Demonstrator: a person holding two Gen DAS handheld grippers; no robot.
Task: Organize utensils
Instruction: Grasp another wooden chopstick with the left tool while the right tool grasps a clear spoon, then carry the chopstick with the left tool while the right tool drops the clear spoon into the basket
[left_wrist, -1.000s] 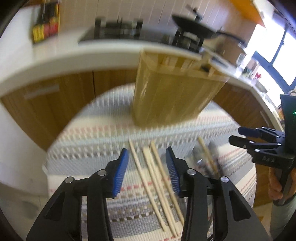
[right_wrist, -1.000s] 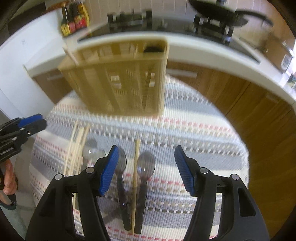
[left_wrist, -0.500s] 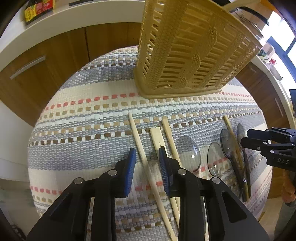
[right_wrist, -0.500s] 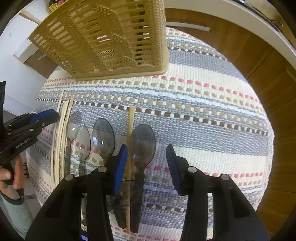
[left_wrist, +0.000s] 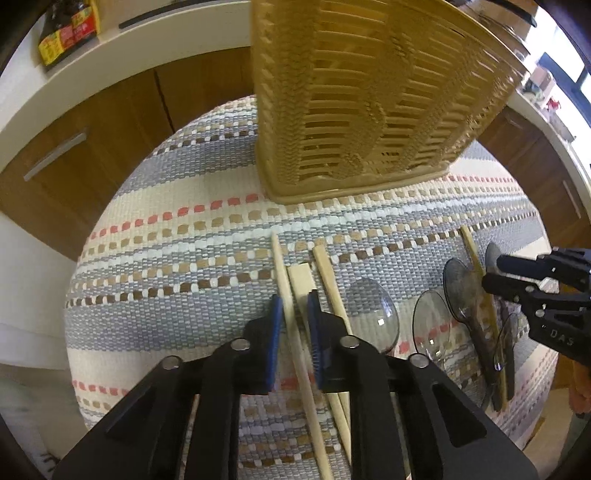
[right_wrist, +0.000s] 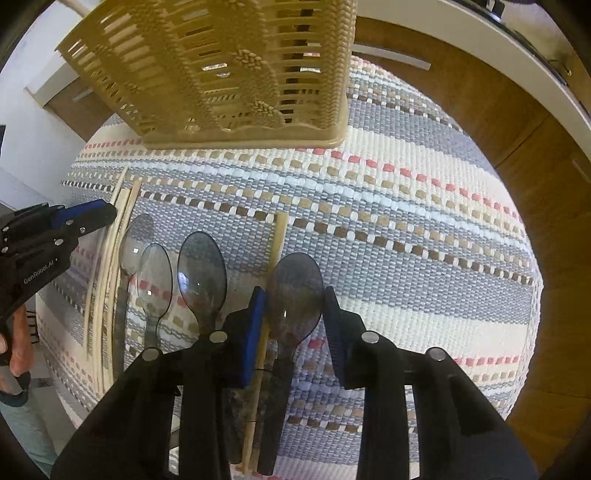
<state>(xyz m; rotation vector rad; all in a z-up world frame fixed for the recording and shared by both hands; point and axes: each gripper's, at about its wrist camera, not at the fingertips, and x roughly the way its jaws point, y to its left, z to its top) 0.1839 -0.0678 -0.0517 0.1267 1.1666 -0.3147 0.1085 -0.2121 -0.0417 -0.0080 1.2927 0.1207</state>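
Left gripper (left_wrist: 295, 314): jaws narrowed around the leftmost chopstick (left_wrist: 291, 325); blue pads sit on either side of it. Whether they press on it cannot be told, so the grip is not confirmed.
Right gripper (right_wrist: 293, 317): jaws spread, not clamped; the bowl of a dark smoky spoon (right_wrist: 295, 291) lies between the pads, with a gap on the right side.
Beside left jaws: a flat pale chopstick (left_wrist: 301, 275) and another slim chopstick (left_wrist: 330, 284) lie just right of the first, all roughly parallel on the cloth.
Beside right jaws: a lone chopstick (right_wrist: 275, 266) lies along the left edge of the dark spoon, close to the left pad.
Between the grippers: three more translucent spoons (right_wrist: 201, 273) lie side by side, bowls toward the basket.
Surface: striped woven cloth (right_wrist: 406, 206) on a round top; all utensils rest on it.
Basket (left_wrist: 369, 92): tan slotted plastic utensil holder, standing at the far side of the cloth, apart from the utensils.
Background: wooden cabinet fronts (left_wrist: 110, 122) under a white counter edge.
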